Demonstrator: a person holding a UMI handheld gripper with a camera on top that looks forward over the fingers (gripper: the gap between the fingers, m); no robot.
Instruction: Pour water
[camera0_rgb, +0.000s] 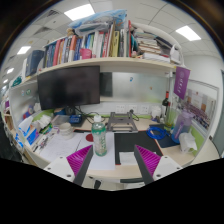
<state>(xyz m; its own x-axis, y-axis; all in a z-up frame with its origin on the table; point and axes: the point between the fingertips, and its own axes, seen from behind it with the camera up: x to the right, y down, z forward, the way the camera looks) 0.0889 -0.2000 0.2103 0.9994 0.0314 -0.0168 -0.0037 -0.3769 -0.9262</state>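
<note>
We saw an office wall first: a long shelf (100, 62) packed with upright books, and under it a dark monitor (68, 86), both set well back, which we judged left the front of the bench (125, 160) free for the work. The bench itself was crowded at both sides with papers and small items we could not make out. The bottle (99, 137), clear with a green label and a pale cap, stood upright on the bench just ahead of the fingers and nearer the left one; we took it for the water holder, though its fill level was hidden from us. No cup to pour into was plain to us. The hand-held gripper (113, 160) was released, its fingers spread, magenta pads (148, 158) facing inward, holding nothing, seemingly lined up for an approach to the bottle.
</note>
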